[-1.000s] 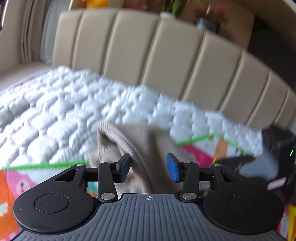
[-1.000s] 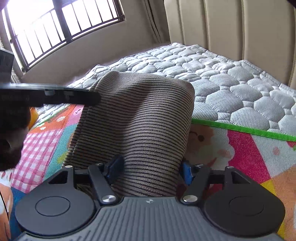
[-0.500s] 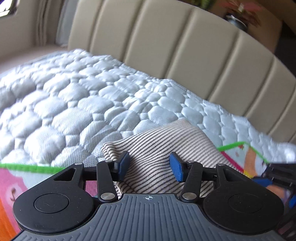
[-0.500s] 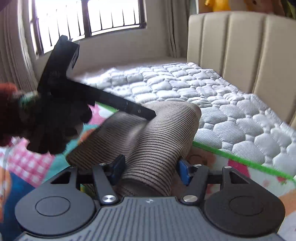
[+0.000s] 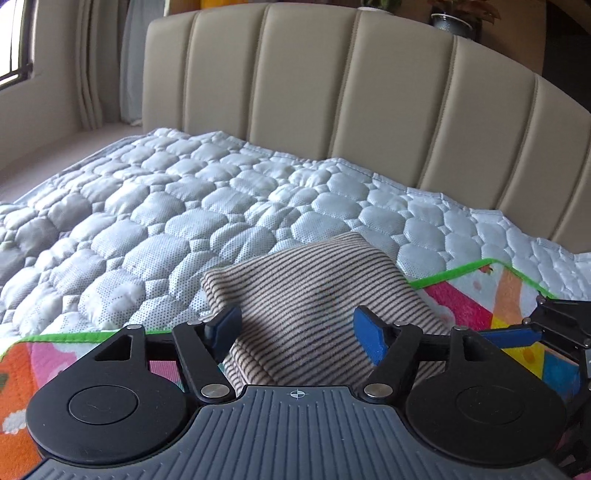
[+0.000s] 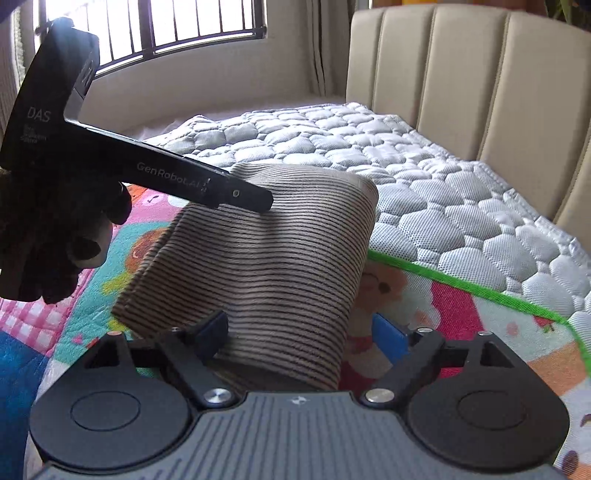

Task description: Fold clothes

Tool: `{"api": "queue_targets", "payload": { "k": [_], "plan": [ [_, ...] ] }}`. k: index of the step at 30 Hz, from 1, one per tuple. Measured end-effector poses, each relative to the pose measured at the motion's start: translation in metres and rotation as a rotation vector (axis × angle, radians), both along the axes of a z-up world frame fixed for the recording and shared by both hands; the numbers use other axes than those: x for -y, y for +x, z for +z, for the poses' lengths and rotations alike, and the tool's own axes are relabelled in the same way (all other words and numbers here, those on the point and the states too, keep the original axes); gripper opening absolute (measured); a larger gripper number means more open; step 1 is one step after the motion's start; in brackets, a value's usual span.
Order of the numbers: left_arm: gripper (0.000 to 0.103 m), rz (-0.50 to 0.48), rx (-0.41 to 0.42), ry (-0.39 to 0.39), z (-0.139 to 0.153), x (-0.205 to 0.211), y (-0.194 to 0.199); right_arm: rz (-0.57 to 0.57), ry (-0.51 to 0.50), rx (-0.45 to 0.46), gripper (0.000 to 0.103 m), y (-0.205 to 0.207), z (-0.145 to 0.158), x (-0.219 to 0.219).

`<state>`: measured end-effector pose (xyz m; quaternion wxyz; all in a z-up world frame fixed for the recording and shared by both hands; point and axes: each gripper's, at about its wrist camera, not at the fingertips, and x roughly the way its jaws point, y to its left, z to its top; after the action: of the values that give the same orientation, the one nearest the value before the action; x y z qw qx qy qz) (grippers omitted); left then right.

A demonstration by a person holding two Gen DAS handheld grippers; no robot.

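Observation:
A folded beige garment with thin dark stripes (image 5: 306, 295) lies on a colourful play mat (image 5: 480, 306) on the bed; it also shows in the right wrist view (image 6: 280, 258). My left gripper (image 5: 295, 328) is open, its blue pads on either side of the garment's near part. In the right wrist view the left gripper's finger (image 6: 236, 194) rests over the garment's far left corner. My right gripper (image 6: 299, 332) is open with the garment's near edge between its jaws. The right gripper's tip (image 5: 517, 336) shows at the right in the left wrist view.
A white quilted mattress cover (image 5: 184, 206) lies beyond the mat, with a beige padded headboard (image 5: 369, 92) behind. A barred window (image 6: 166, 26) is at the far left. The mat has a green border (image 6: 461, 284).
The left gripper has swung round over the garment's far corner and stands level. The right gripper has pulled back a little; both stay open. The garment lies folded and still.

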<state>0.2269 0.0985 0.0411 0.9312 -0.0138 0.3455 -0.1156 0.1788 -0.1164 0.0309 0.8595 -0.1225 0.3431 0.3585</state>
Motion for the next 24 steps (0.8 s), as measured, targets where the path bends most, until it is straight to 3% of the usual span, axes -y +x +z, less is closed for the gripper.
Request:
{"api": "queue_targets", "payload": {
  "k": [5, 12, 20, 24],
  "plan": [
    [0.080, 0.051, 0.009, -0.024, 0.019, 0.002, -0.036, -0.009, 0.000, 0.029, 0.094, -0.025, 0.022, 0.008],
    [0.095, 0.072, 0.066, -0.031, 0.056, -0.002, -0.090, -0.054, 0.030, 0.053, 0.098, -0.060, 0.068, 0.015],
    [0.096, 0.120, 0.099, -0.058, 0.108, -0.010, -0.135, -0.180, 0.110, 0.031, 0.100, -0.079, 0.119, 0.025],
    [0.099, 0.114, 0.116, -0.032, 0.143, -0.004, -0.160, -0.207, 0.130, 0.033, 0.103, -0.091, 0.147, 0.029]
  ]
}}
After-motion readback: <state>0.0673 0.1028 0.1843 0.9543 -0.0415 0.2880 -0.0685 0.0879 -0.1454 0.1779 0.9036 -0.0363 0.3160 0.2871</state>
